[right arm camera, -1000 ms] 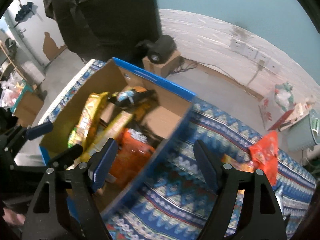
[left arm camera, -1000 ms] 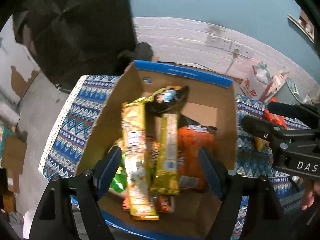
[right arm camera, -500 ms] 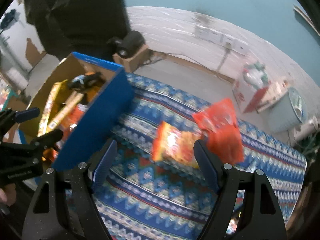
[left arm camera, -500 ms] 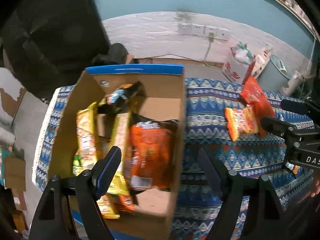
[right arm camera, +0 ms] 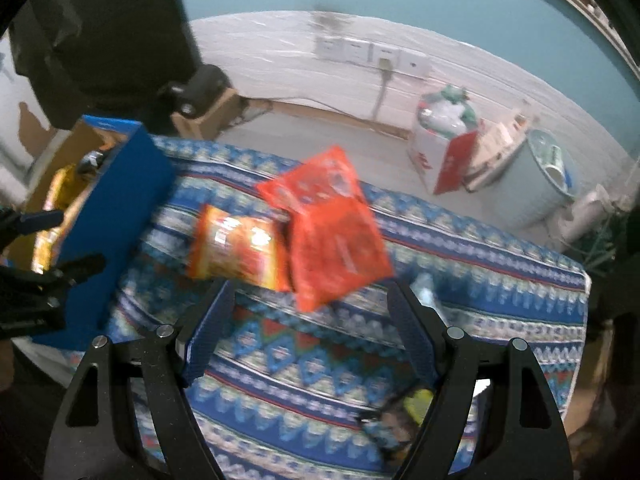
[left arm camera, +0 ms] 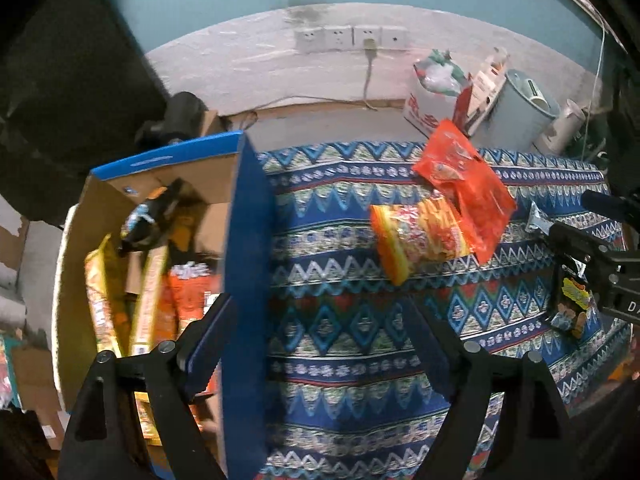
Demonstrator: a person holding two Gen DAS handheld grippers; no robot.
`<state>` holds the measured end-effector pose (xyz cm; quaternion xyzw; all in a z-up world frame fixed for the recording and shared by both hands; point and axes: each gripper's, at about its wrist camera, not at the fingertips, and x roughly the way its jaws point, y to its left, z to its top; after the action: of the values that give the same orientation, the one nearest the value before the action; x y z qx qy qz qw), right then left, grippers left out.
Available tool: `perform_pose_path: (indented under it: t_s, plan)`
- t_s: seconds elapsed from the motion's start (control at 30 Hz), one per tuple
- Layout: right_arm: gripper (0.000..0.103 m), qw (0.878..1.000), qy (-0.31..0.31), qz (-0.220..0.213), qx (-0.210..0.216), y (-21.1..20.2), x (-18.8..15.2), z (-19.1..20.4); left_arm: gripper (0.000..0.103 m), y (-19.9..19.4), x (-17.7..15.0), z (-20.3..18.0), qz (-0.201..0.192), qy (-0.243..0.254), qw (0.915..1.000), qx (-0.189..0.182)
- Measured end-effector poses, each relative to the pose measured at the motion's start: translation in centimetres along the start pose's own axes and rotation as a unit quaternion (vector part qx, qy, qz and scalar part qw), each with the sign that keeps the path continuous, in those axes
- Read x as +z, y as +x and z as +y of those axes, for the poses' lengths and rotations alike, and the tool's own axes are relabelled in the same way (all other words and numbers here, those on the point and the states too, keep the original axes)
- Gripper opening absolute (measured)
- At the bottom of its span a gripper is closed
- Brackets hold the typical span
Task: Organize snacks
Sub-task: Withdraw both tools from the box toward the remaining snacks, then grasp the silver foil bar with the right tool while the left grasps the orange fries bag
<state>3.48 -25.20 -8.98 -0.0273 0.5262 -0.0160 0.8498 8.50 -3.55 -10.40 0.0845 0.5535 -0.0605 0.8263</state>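
Left wrist view: the left gripper (left arm camera: 320, 334) has swung off the cardboard box (left arm camera: 160, 176), which a second ago filled the gap between its fingers and now sits past the left finger, several packets already in it. Its fingers are spread wide and carry nothing. Ahead and toward the right finger, on the patterned cloth (left arm camera: 340, 360), lies the noodle packet (left arm camera: 420, 236), long axis across the fingers, tucked partly under the red bag (left arm camera: 464, 184), whose long axis slants away. So loose snacks likely come next.

Right wrist view: the right gripper (right arm camera: 310, 326) is also wide open and empty, now hanging over the cloth. The noodle packet (right arm camera: 236, 252) sits just beyond the left finger, the red bag (right arm camera: 332, 228) ahead between the fingertips. A dark packet (right arm camera: 400, 412) lies by the right finger.
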Motion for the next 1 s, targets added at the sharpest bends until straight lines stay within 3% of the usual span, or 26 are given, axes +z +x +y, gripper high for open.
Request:
perform_pose_path:
  t_s: [0.2, 0.43, 0.73, 1.0]
  plan:
    - [0.079, 0.999, 0.012, 0.019, -0.029, 1.2, -1.0, -4.4, 0.086, 2.4, 1.1, -1.8, 0.031, -0.012, 0.9991, -0.025]
    - [0.079, 0.995, -0.019, 0.052, -0.081, 4.1, -1.7, -7.8, 0.086, 5.1, 2.1, -2.8, 0.055, -0.029, 0.9973, -0.037]
    - [0.079, 0.985, -0.076, 0.106, -0.11, 9.0, -4.3, -9.5, 0.086, 6.8, 3.0, -4.5, 0.066, -0.016, 0.997, -0.038]
    - [0.075, 0.982, -0.069, 0.136, -0.109, 10.7, -5.8, -11.1, 0.086, 8.0, 4.6, -5.3, 0.071, -0.056, 0.9931, -0.076]
